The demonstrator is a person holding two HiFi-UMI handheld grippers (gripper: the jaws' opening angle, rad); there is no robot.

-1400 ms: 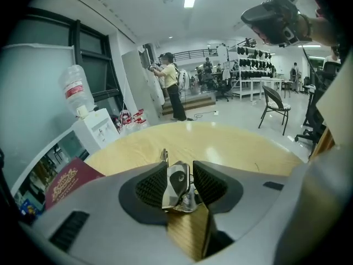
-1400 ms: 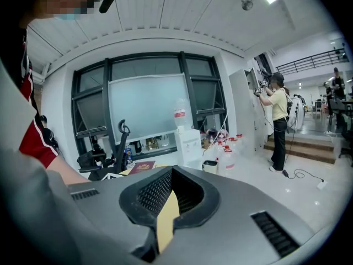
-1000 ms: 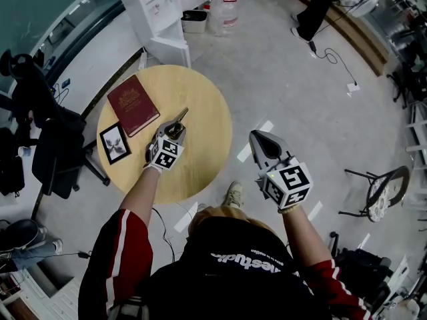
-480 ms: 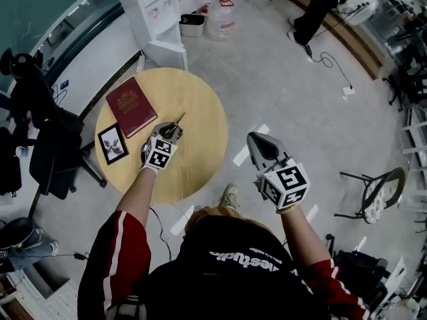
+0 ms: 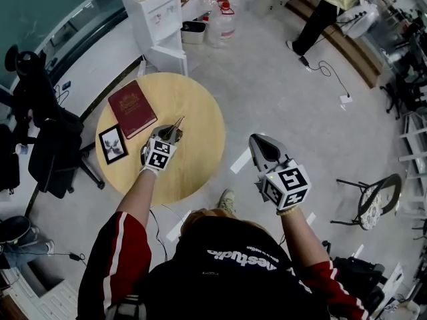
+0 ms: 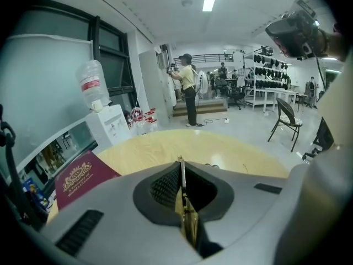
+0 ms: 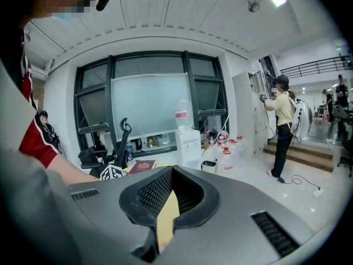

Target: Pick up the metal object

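A thin, pointed metal object (image 5: 178, 122) sticks out of my left gripper (image 5: 173, 129) over the middle of the round wooden table (image 5: 197, 109). That gripper is shut on it. In the left gripper view the metal strip (image 6: 181, 173) stands edge-on, pinched between the closed pads, with its tip just past the left gripper (image 6: 180, 162). My right gripper (image 5: 257, 143) hangs off the table's right side over the floor, shut and holding nothing. The right gripper (image 7: 172, 171) shows its tips meeting.
A dark red book (image 5: 132, 108) and a small framed picture (image 5: 113, 145) lie on the table's left part. A white water dispenser (image 5: 157, 19) and bottles stand beyond the table. A black chair (image 5: 47, 149) sits at its left. A person (image 5: 327, 9) stands far off.
The left gripper's jaws have closed onto the metal object, which lay between them while they were open. The right gripper has stayed shut beside the table.
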